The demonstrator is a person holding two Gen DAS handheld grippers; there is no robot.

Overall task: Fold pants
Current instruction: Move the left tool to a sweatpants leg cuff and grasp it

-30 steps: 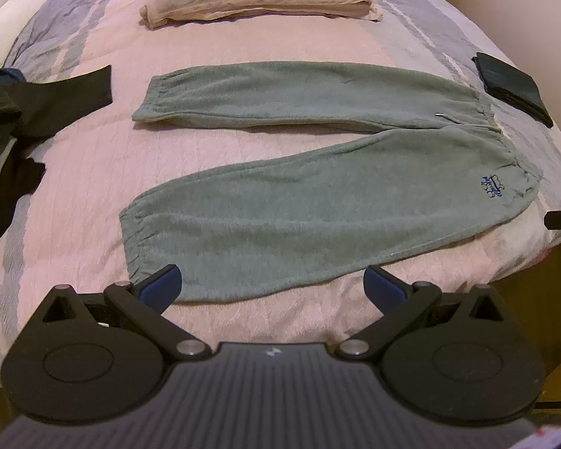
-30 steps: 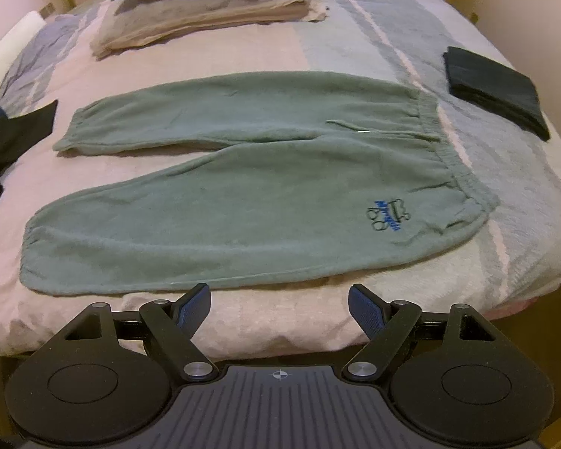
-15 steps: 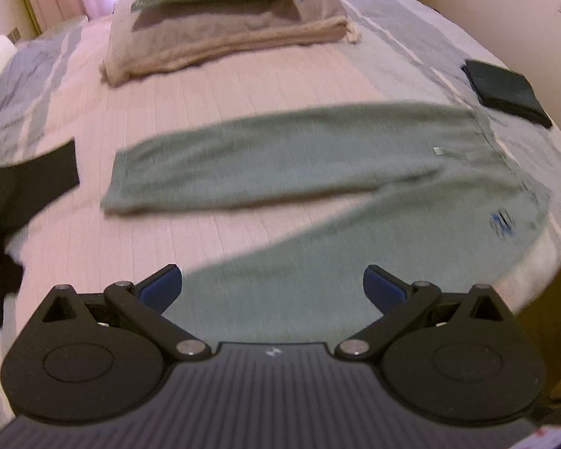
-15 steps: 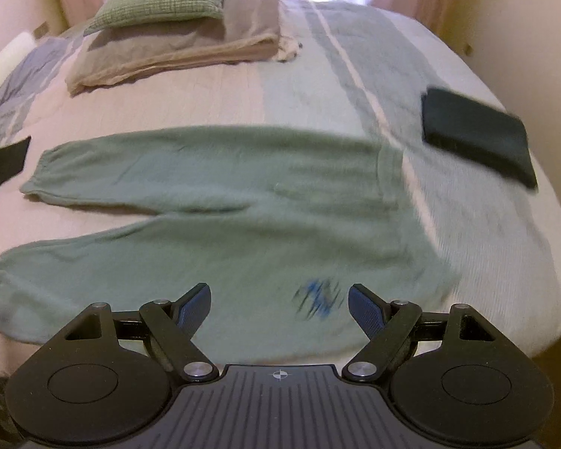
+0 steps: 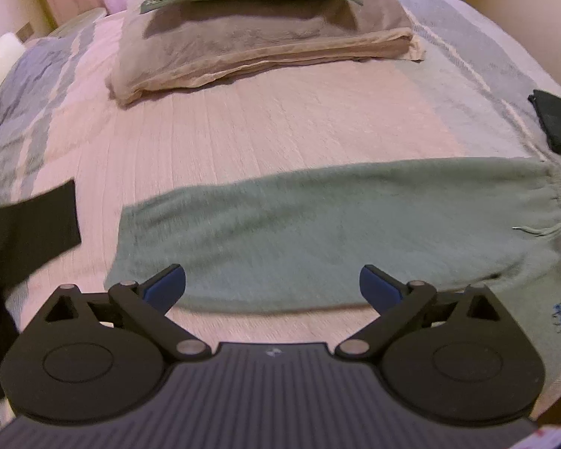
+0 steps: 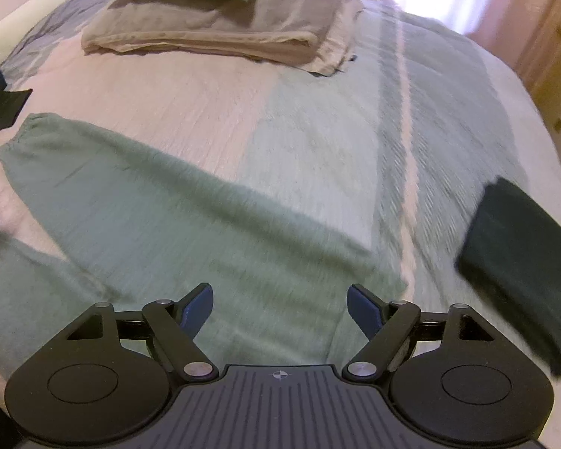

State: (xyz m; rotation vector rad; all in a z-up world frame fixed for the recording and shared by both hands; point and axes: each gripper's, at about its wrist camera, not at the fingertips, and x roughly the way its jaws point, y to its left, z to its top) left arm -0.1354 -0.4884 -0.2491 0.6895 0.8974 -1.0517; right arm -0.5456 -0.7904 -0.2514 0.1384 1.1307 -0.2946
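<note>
The left claw [image 5: 272,287] is hanging over the near edge of the far trouser leg, its jaws wide and closing, with nothing gripped between them. The right claw [image 6: 279,306] is hovering over the waist end, its jaws also wide, closing and gripping nothing. The green pants [image 5: 318,224] are lying flat across the bed [image 5: 280,131]. A black garment [image 5: 30,224] is lying left, a dark folded cloth [image 6: 523,262] right. Far off, pillows [image 5: 261,37] are sitting stacked.
</note>
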